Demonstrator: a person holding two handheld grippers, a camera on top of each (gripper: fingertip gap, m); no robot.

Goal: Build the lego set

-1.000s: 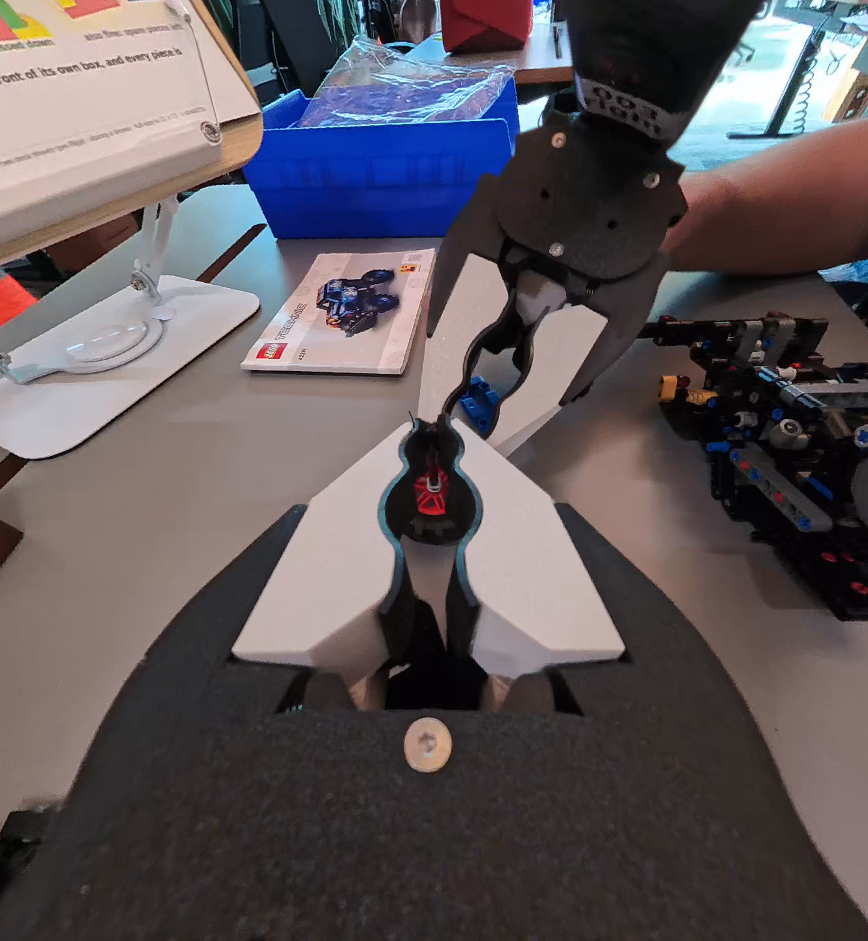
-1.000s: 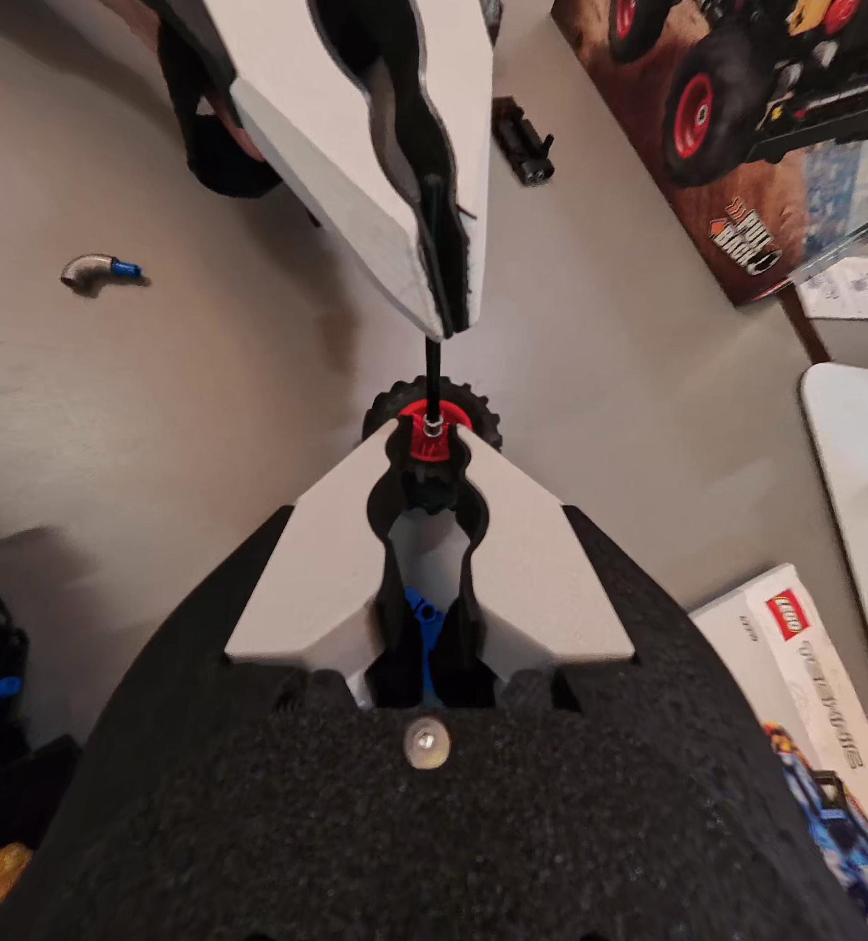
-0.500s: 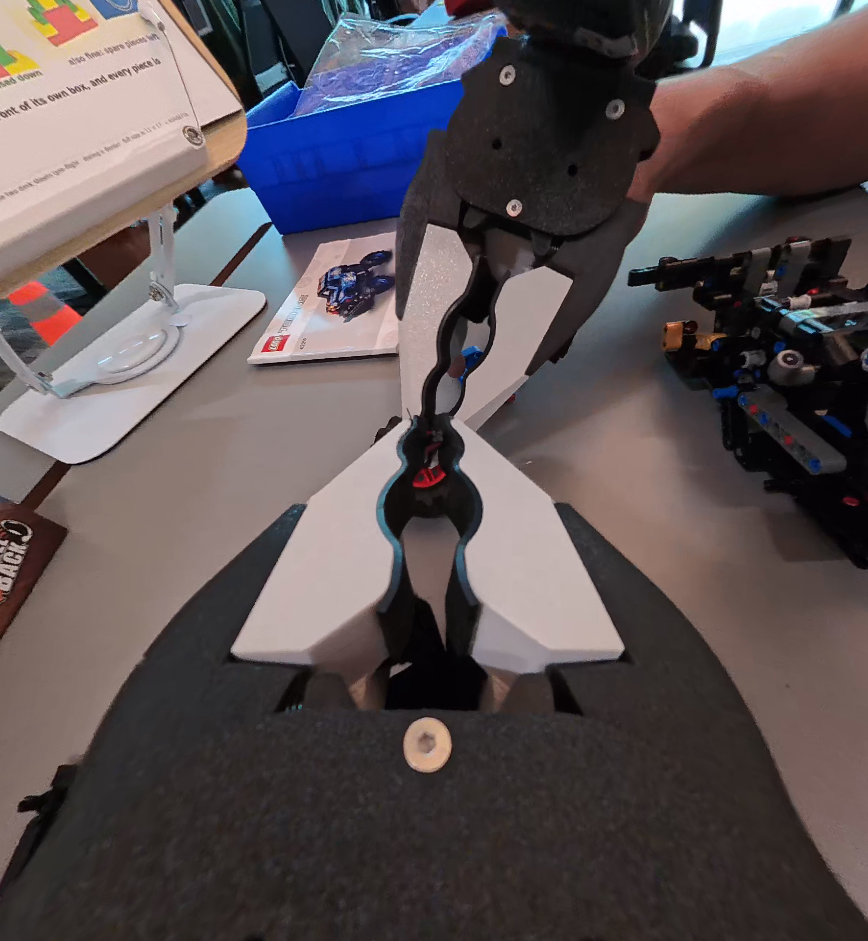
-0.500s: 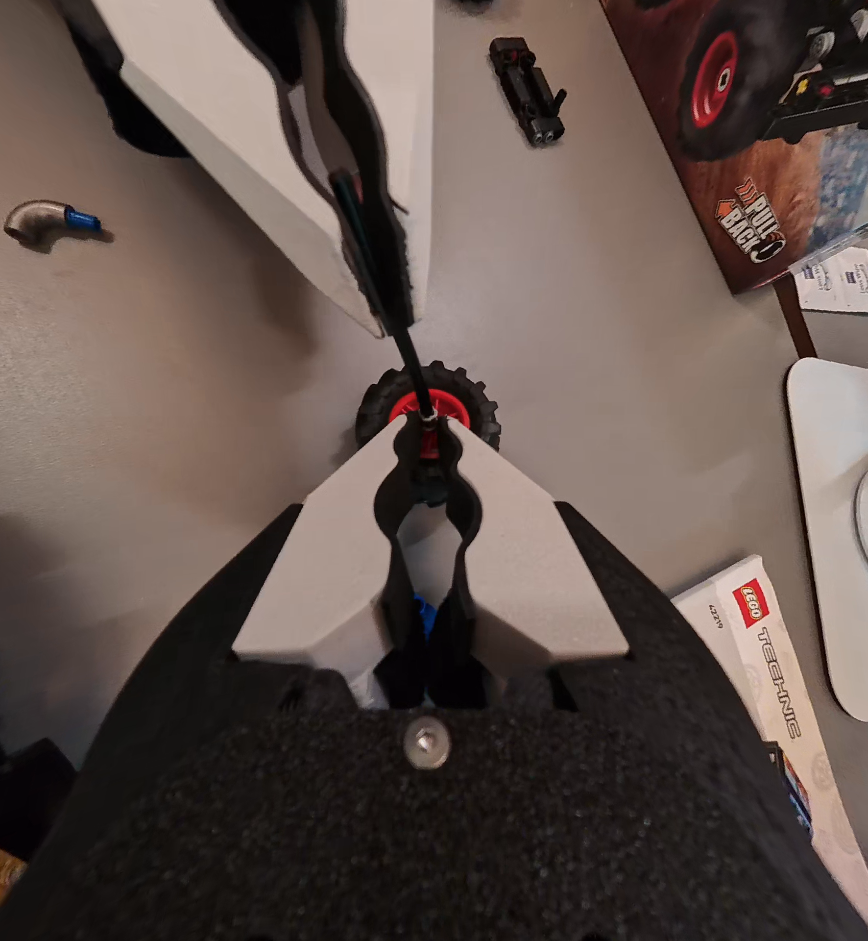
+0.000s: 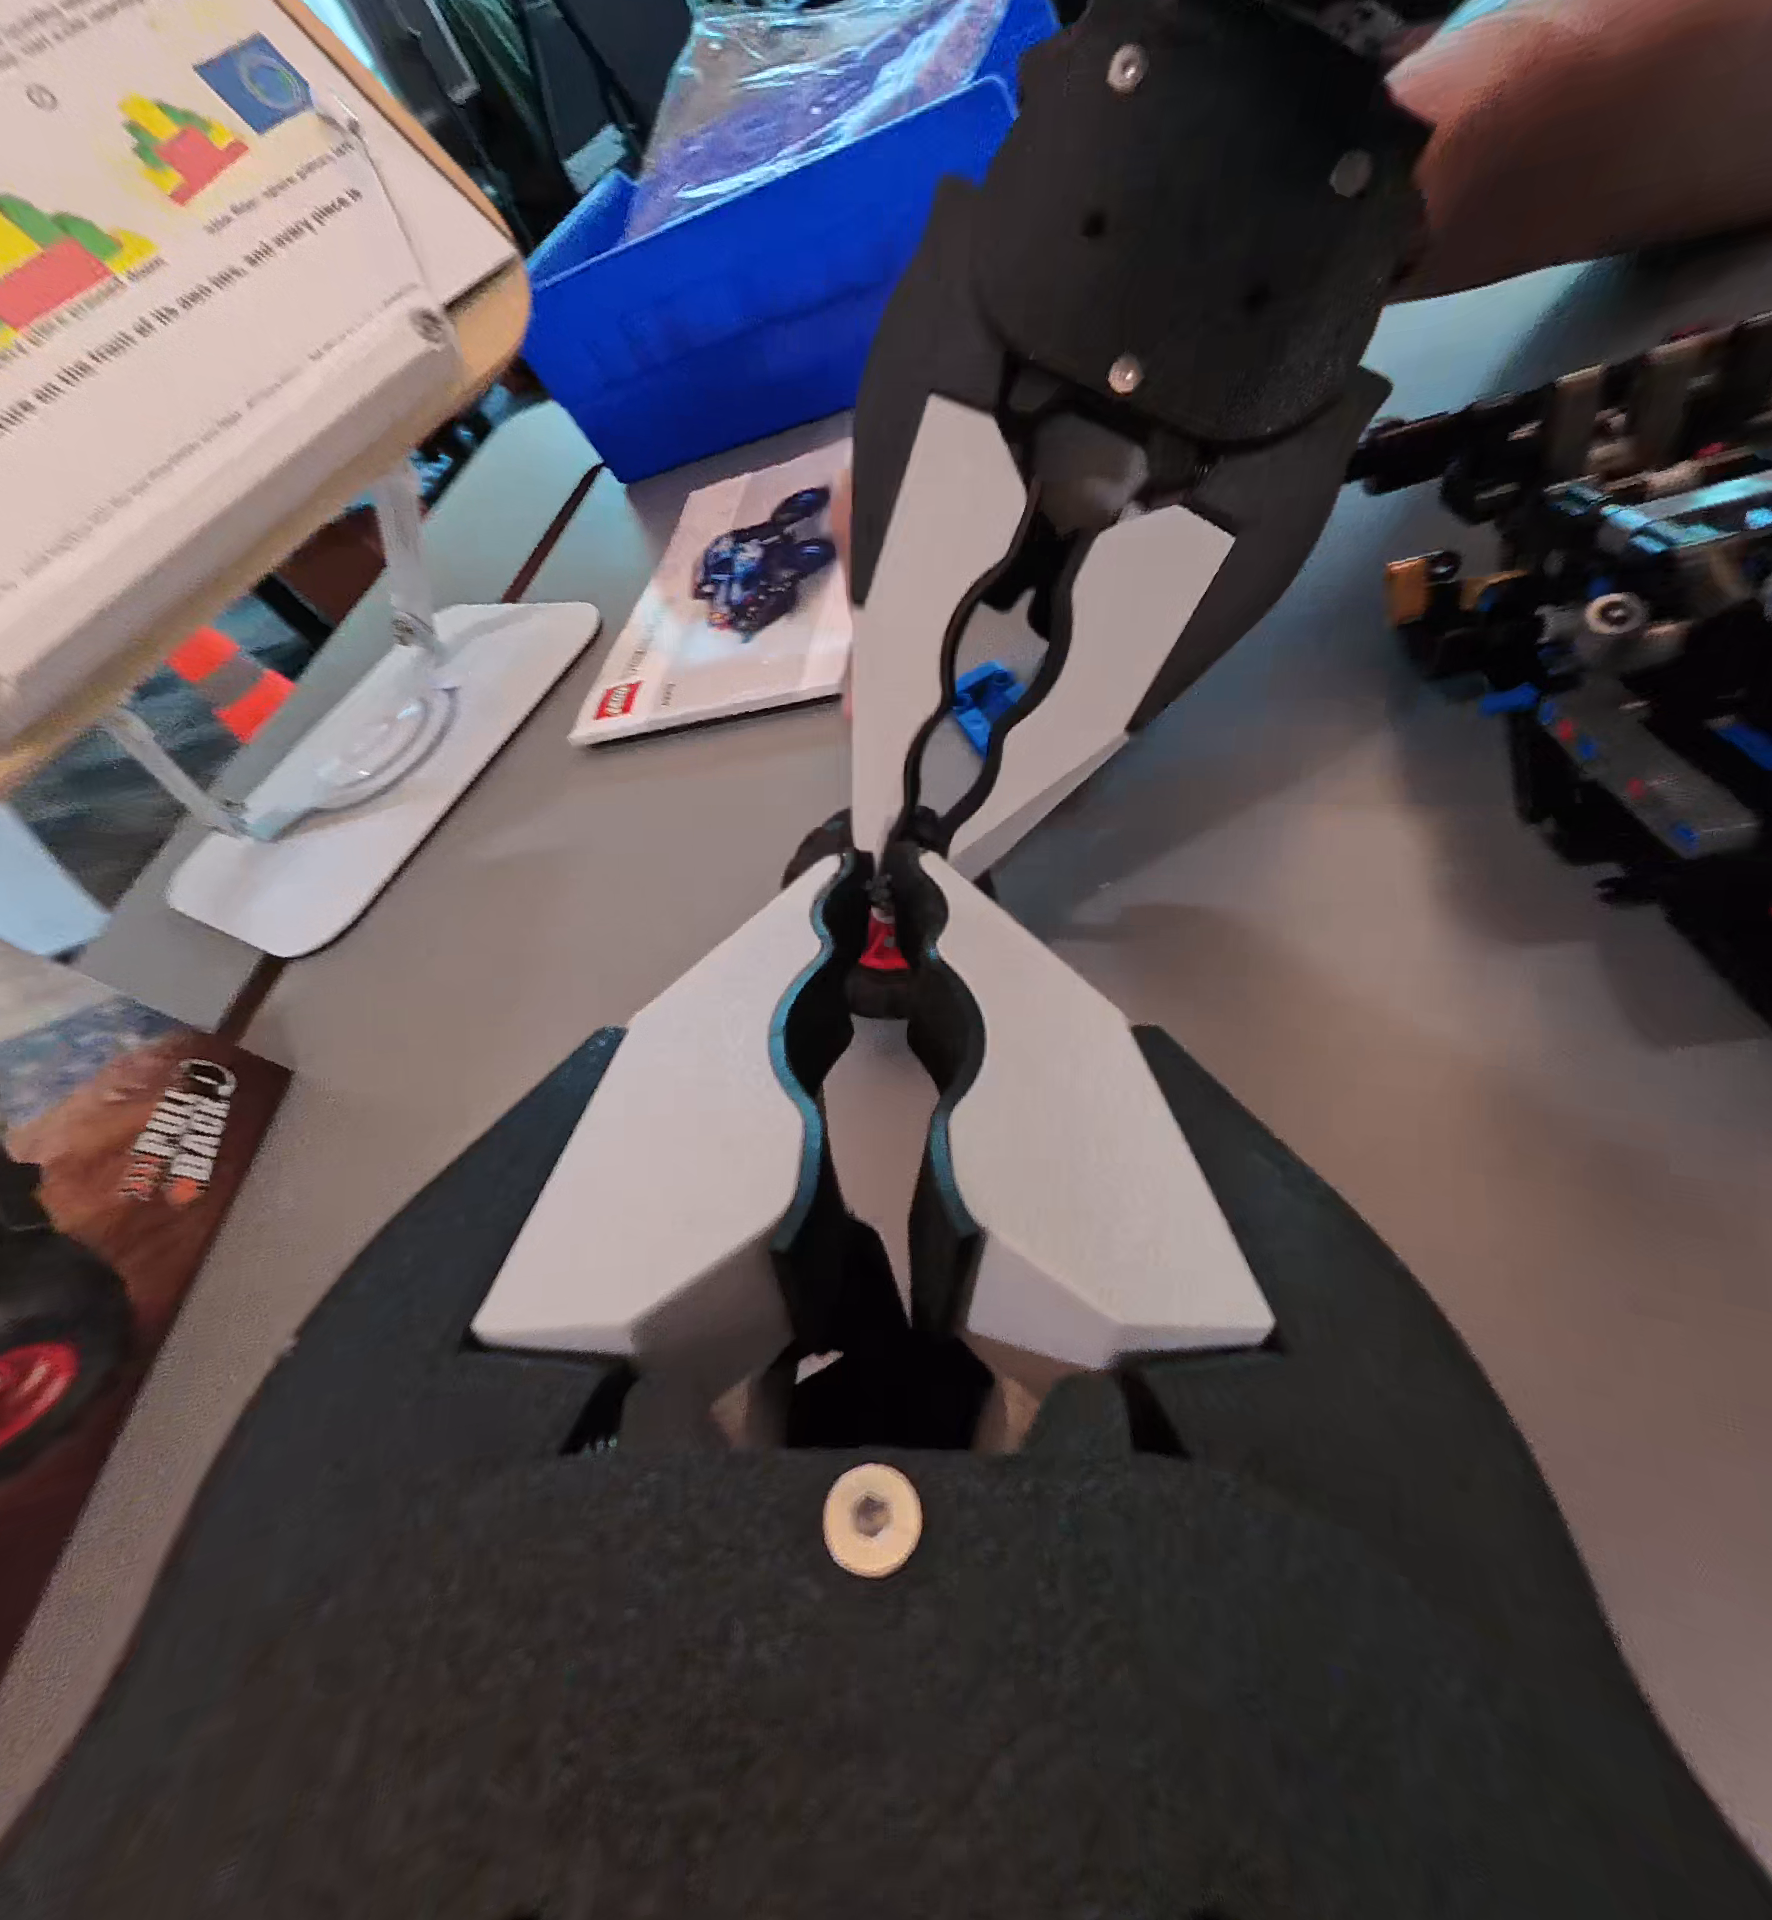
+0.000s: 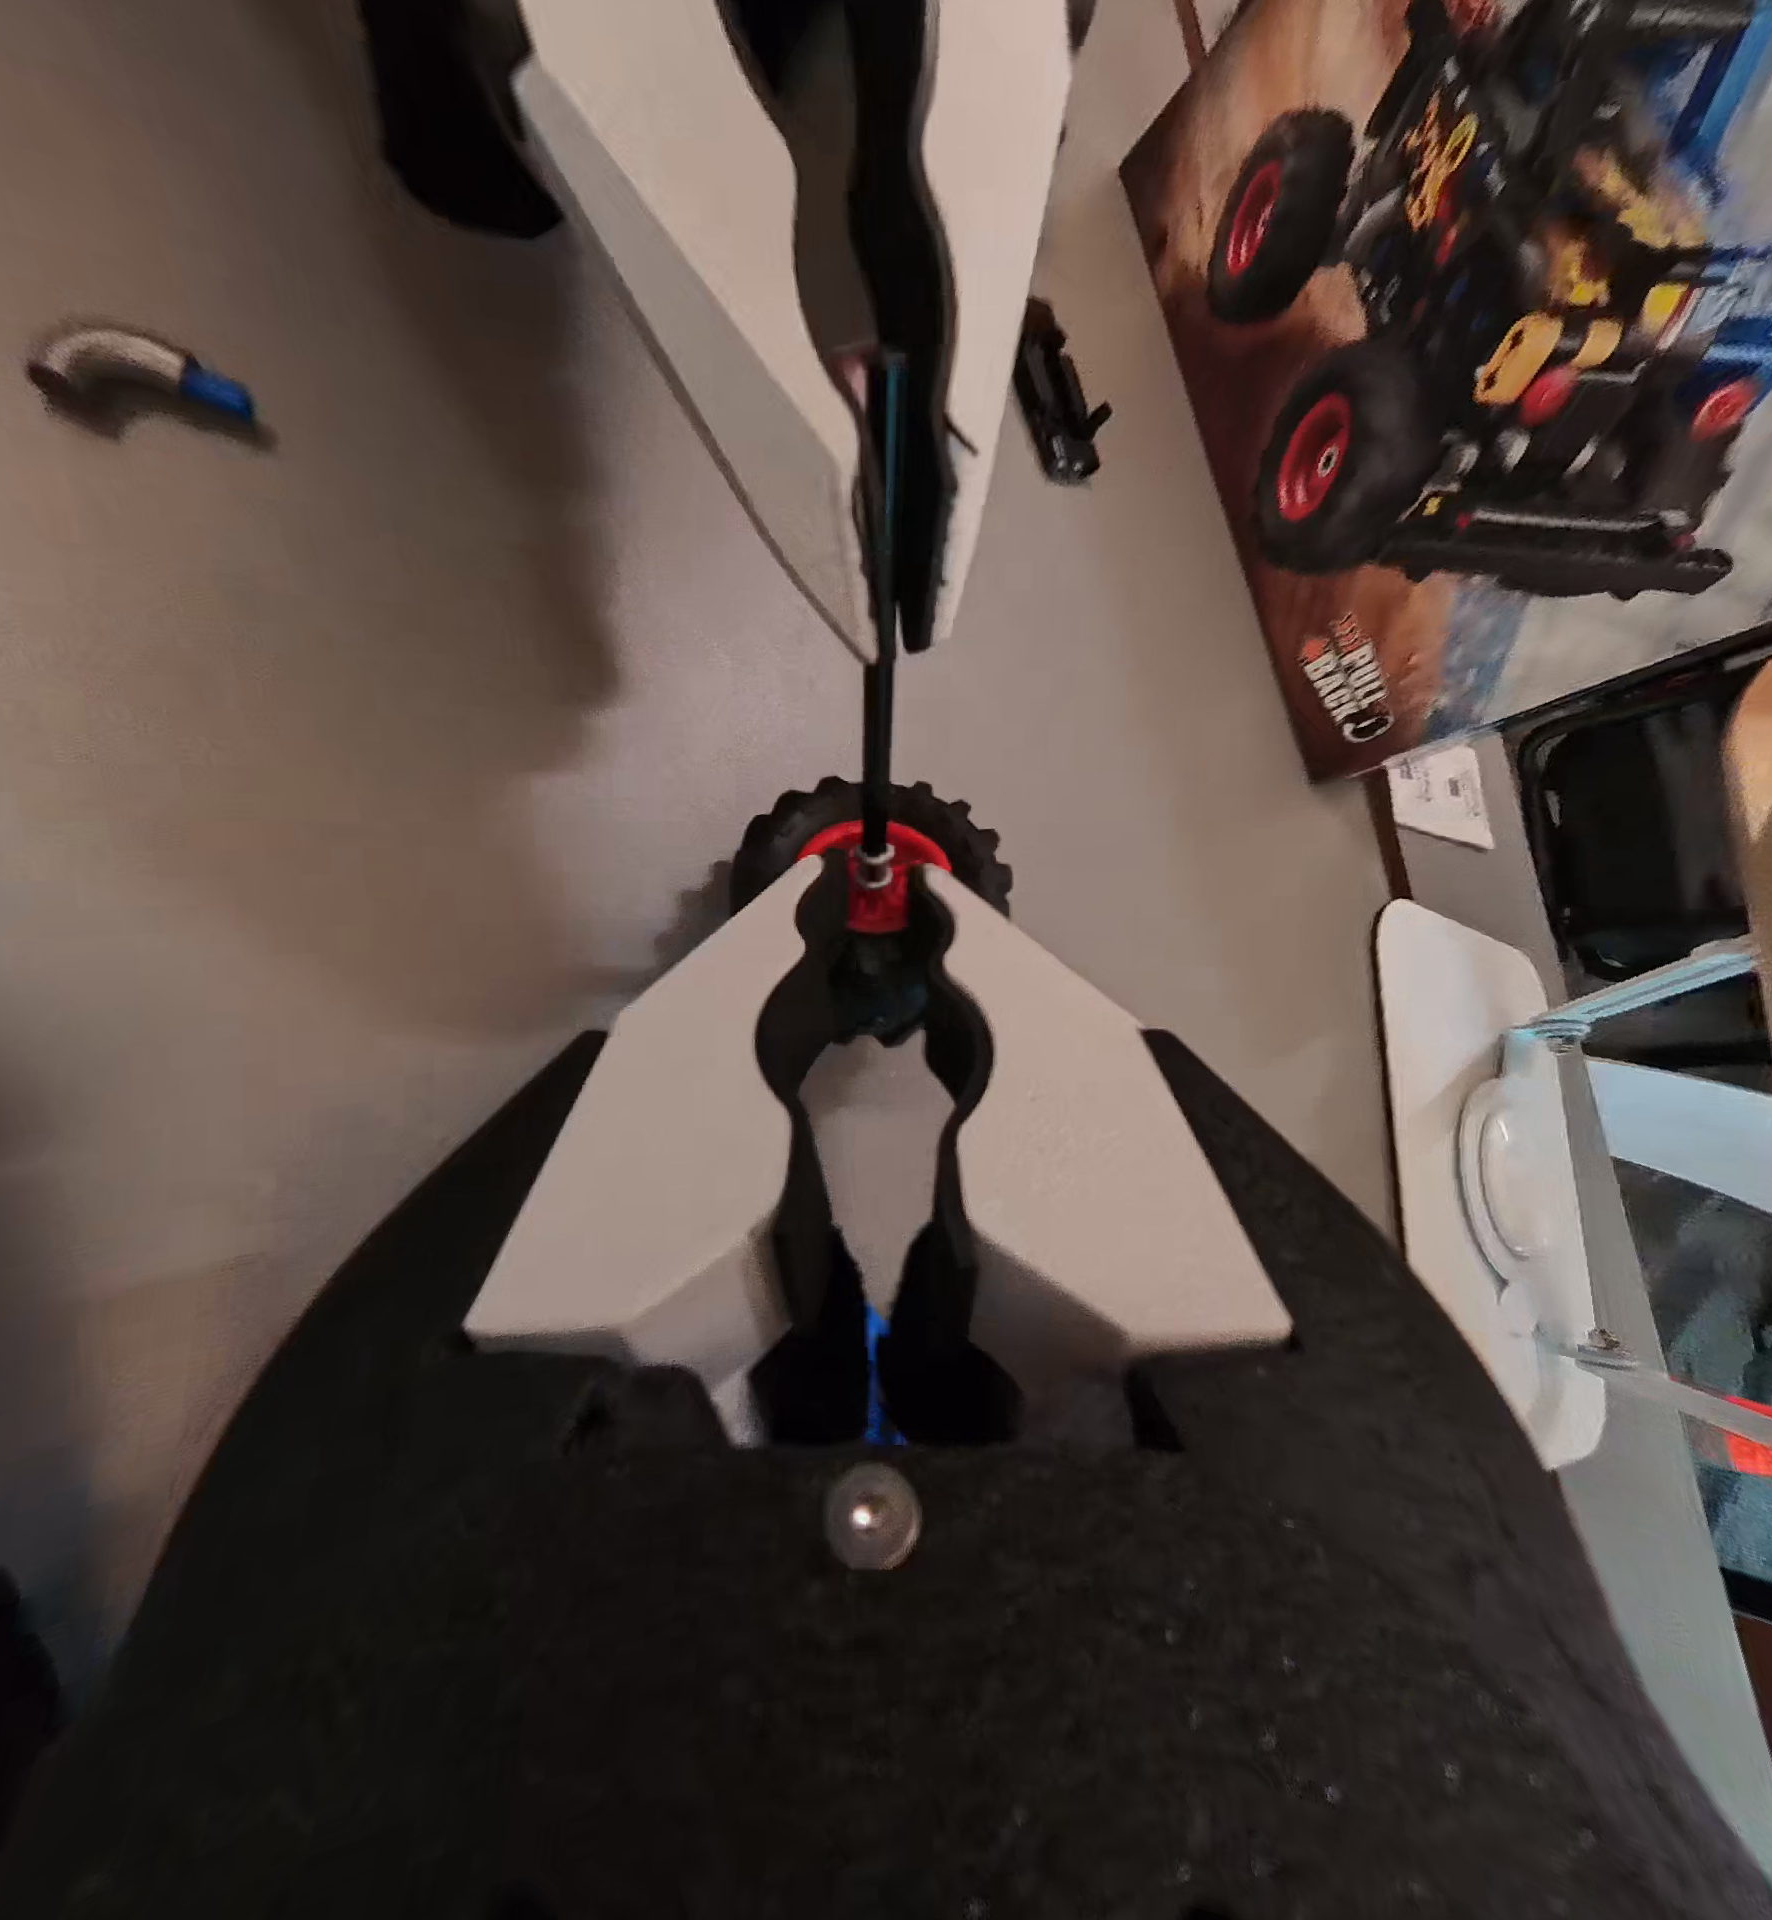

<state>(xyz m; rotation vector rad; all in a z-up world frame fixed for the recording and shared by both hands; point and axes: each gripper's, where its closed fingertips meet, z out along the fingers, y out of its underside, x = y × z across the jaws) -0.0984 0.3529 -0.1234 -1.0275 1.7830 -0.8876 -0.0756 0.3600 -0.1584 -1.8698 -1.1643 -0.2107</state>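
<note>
Left gripper (image 5: 877,883): clenched on a thin black axle (image 6: 877,727), seen in the right wrist view coming down from the top centre with the rod standing out below its tips.

Right gripper (image 6: 877,883): clamped on a small red bush (image 6: 874,902) with a dark part behind it, too shadowed to make out. Axle end meets the bush at frame centre.

Directly beneath, a red-rimmed wheel (image 6: 965,842) on the grey table (image 6: 238,831), mostly hidden by the white fingers.

Open tabletop at left of the right wrist view, broken only by a grey elbow piece (image 6: 134,379) with a blue end, blurred. At upper right, a toy box (image 6: 1484,364), cut off by the edge, with a small black part (image 6: 1064,416) beside it.

In the left wrist view: a black half-built model (image 5: 1640,675) crowding the right edge, a booklet (image 5: 736,603) and blue bin (image 5: 757,312) at upper centre, a white stand base (image 5: 383,769) at left. Forearm (image 5: 1640,156) cut off at upper right.
</note>
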